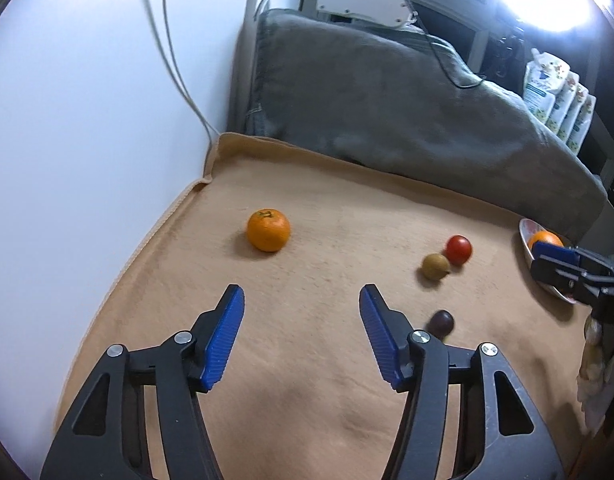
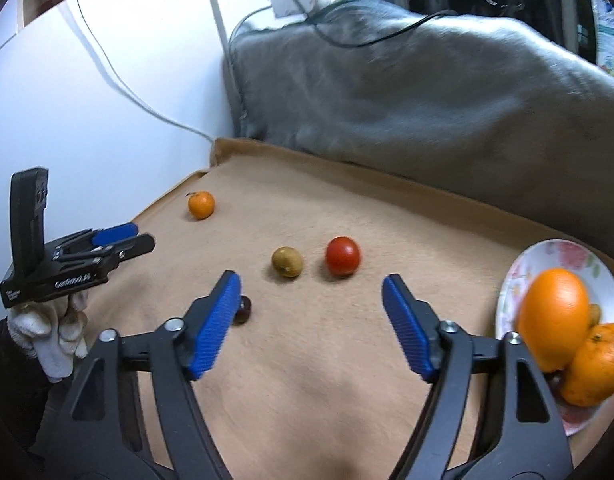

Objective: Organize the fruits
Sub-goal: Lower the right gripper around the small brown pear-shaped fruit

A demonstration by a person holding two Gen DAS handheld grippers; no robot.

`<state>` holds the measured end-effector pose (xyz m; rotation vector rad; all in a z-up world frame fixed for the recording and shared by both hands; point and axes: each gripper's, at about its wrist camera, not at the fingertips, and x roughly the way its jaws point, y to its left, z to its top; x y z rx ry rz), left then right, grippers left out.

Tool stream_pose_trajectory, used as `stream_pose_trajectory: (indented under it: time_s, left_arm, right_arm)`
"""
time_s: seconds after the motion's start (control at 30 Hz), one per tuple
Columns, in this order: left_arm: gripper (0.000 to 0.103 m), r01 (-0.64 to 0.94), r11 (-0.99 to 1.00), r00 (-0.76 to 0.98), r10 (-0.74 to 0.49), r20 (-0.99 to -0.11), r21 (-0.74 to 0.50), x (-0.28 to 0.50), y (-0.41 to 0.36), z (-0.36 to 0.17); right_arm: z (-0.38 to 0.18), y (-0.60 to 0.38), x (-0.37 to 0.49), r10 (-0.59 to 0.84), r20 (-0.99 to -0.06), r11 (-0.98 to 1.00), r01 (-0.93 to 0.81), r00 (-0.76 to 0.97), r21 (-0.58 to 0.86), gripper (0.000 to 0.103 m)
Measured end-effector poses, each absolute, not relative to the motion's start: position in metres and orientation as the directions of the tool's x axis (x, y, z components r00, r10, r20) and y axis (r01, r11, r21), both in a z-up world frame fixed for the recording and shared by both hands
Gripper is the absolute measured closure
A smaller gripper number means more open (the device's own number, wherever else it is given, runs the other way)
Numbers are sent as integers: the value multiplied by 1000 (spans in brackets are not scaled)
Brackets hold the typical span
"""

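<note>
Progress: plate (image 2: 511, 280) right of your right claw (image 2: 311, 286) already holds two oranges plus something small. Four fruits left on the tan blanket (image 2: 307, 360): mandarin (image 1: 268, 230) ahead of your left claw (image 1: 302, 296), stem up; greenish fruit (image 2: 287, 262), tomato (image 2: 343, 256), dark plum (image 1: 441, 322) nearer. All roundish, no clear long axis. Both claws partly open, empty.

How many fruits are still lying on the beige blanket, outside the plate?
4: a mandarin far left, a brownish-green fruit and a red one mid-blanket, a dark one partly behind the right gripper's finger. Others may be hidden.
</note>
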<state>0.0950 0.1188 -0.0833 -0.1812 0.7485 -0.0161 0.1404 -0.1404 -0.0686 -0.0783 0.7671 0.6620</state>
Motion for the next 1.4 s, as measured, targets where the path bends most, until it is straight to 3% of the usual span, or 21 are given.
stream_pose_trajectory:
  time_s: [0.23, 0.3, 0.6, 1.4]
  left_arm:
    - [47, -81, 980, 717, -69, -694, -182, 115, 129, -95]
    - [47, -87, 978, 712, -72, -699, -189, 120, 130, -97]
    - [47, -108, 971, 695, -80, -714, -214, 139, 134, -102]
    - [49, -129, 971, 640, -72, -765, -200, 185, 140, -117]
  right_arm:
    - [-80, -118, 155, 542, -686, 771, -613, 486, 175, 40]
    - [-83, -112, 159, 543, -693, 765, -620, 473, 176, 48]
    - [-98, -92, 175, 527, -728, 752, -639, 438, 160, 57]
    - [-109, -75, 187, 467, -766, 758, -647, 441, 89, 64]
